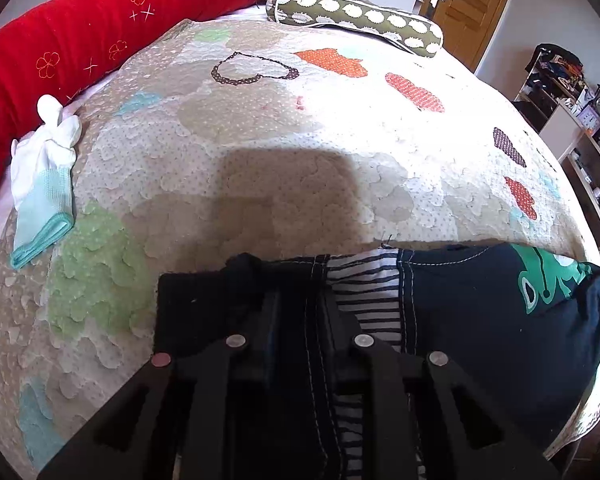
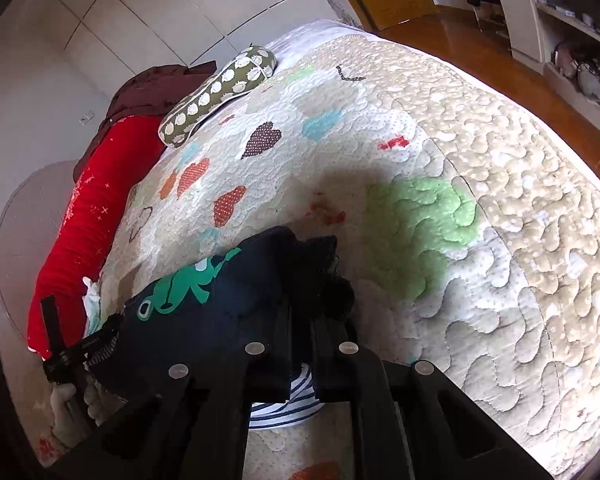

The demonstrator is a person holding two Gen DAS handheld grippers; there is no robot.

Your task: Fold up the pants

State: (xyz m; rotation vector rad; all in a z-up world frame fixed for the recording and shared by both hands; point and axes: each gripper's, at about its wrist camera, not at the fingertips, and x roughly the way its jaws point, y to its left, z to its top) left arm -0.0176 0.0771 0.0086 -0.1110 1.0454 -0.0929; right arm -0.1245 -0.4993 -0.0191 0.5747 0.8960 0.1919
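Note:
Dark navy pants with white stitching, a striped lining and a green frog print lie at the near edge of a quilted bed. My left gripper is shut on the pants' edge beside the striped lining. In the right wrist view my right gripper is shut on a bunched end of the same pants, held just above the quilt. The striped lining hangs below the fingers. The left gripper and its gloved hand show at the far left.
The patchwork quilt covers the bed. A white and teal glove lies at its left edge beside a red bolster. An olive patterned pillow lies at the far end. Shelves and wooden floor lie beyond the bed.

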